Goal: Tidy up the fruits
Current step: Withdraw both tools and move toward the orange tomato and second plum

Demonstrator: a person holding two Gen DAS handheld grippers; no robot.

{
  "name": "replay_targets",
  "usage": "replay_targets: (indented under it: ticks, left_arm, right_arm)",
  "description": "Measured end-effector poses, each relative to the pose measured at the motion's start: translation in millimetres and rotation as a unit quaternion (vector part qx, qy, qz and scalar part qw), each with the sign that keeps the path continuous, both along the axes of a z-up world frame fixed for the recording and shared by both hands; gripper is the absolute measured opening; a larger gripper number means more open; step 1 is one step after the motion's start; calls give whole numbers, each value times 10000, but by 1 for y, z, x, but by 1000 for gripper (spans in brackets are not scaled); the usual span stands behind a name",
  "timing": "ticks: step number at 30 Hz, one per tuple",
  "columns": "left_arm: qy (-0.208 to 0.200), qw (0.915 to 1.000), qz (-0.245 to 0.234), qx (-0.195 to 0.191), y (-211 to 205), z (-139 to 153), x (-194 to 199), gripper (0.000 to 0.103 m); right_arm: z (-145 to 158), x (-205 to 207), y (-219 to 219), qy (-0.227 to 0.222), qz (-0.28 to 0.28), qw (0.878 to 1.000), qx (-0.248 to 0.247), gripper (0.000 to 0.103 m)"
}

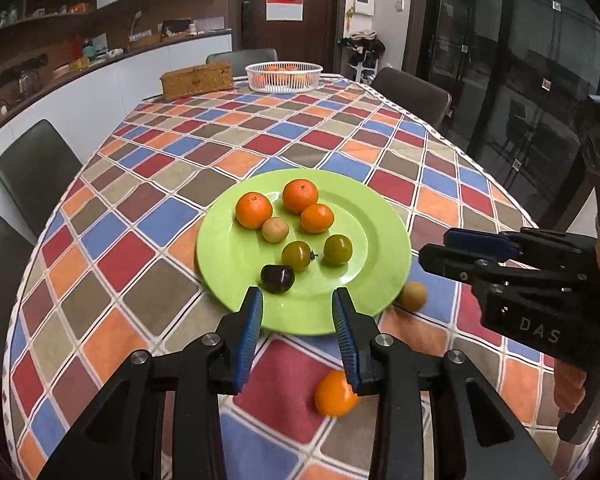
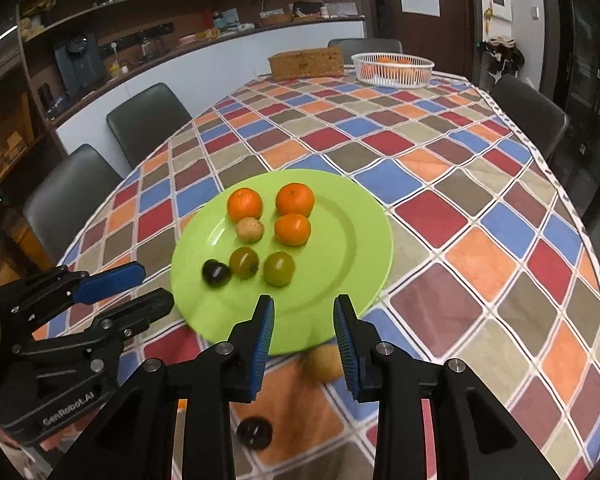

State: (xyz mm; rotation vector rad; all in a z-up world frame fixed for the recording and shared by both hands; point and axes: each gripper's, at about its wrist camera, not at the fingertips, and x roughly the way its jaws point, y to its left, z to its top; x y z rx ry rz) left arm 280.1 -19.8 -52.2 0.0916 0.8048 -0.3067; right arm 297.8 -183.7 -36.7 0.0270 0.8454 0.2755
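A green plate [image 1: 380, 240] [image 2: 340, 248] holds three oranges [image 1: 254, 210], a small tan fruit [image 1: 275, 230], two green tomatoes [image 1: 337, 250] and a dark plum [image 1: 277, 278]. My left gripper [image 1: 298, 300] is open and empty just above the plate's near rim. An orange [image 1: 334, 394] lies on the cloth under its right finger. My right gripper [image 2: 304, 306] is open and empty over the plate's near rim; it also shows in the left wrist view [image 1: 436, 246]. A tan fruit [image 2: 322, 364] [image 1: 414, 296] lies beside the plate, and a dark plum [image 2: 254, 432] lies on the cloth below.
The table has a checked cloth [image 1: 204, 136]. A white basket [image 1: 284, 76] with oranges and a woven box [image 1: 198, 80] stand at the far end. Dark chairs [image 1: 36, 168] line the left and far sides. The left gripper shows at the left in the right wrist view [image 2: 140, 284].
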Motion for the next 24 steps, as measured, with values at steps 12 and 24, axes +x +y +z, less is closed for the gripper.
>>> replay_targets:
  ticks: [12,24]
  left_arm:
    - [-480,9988,-45,-34,7,27,-57,50]
    - [-346,9990,-276,92,11,5,-79,56]
  right_arm:
    - [27,-64,10,-544,95,9983,-201,40]
    - [14,-95,16,-493,62,9984,-270,43]
